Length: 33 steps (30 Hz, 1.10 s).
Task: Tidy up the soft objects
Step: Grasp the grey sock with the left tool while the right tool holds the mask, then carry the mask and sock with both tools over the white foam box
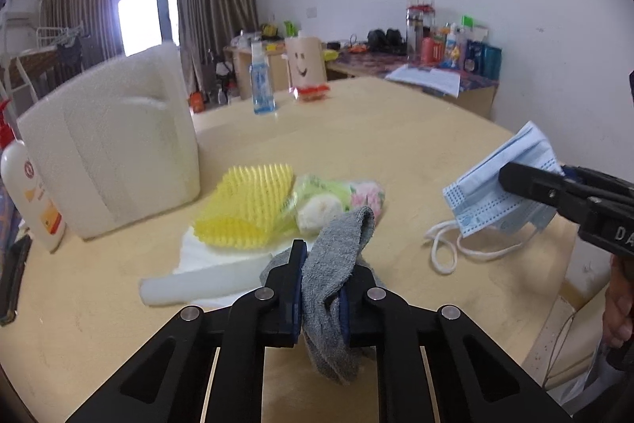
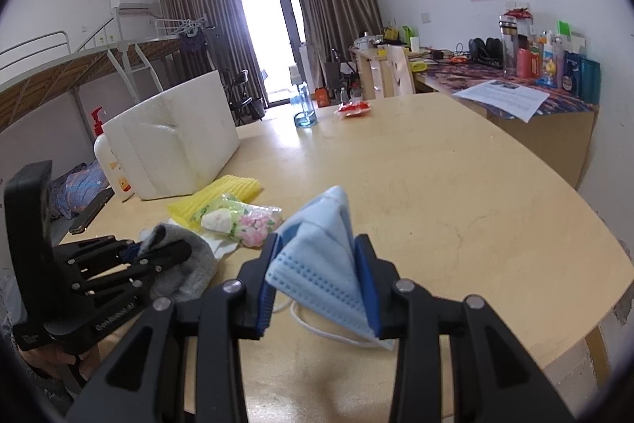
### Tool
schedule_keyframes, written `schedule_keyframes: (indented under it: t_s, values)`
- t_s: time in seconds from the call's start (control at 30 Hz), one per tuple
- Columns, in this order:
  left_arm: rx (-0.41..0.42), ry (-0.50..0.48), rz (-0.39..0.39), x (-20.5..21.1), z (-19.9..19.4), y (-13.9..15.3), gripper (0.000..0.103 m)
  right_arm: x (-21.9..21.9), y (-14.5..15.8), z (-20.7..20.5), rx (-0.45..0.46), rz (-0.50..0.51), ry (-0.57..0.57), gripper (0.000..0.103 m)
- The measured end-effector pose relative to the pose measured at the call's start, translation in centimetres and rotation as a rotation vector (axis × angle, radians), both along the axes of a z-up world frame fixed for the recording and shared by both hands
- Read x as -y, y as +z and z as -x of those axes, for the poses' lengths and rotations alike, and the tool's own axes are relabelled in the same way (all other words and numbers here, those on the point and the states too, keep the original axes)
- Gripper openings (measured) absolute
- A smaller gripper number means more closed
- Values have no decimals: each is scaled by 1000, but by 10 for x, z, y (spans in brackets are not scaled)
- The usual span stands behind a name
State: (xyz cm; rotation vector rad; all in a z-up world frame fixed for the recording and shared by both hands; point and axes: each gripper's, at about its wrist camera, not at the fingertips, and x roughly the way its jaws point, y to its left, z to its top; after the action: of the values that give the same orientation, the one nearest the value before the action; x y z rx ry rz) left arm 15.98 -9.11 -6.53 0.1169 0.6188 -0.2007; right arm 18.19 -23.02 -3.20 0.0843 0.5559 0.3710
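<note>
Judging by both clamped tools, pick-up is done: the left gripper [image 1: 321, 288] is closed on the grey sock [image 1: 337, 264] at lower centre, the right gripper [image 2: 317, 284] on the blue face mask [image 2: 321, 256], so carrying to the white foam box [image 1: 115, 153] at left is called for.

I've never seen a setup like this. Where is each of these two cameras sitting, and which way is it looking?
Left wrist view: sits on the left claw, looks along it across the table; that claw pinches a grey sock; the right claw enters from the right.
Right wrist view: sits on the right claw, facing the same table; it grips a blue face mask; the left claw shows at left.
Both share the white foam box, yellow mesh, window and wall picture.
</note>
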Motion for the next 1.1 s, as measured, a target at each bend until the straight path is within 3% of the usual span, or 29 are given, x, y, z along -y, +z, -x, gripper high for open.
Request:
schedule_keyframes:
  t_s: [0.5,1.1]
  values:
    - [145,55,19,-30,39,44,15,-21,34,30,95,6,30,42]
    - [225,167,39,-86,91,67,15,-76,58,54,171,36,159,42]
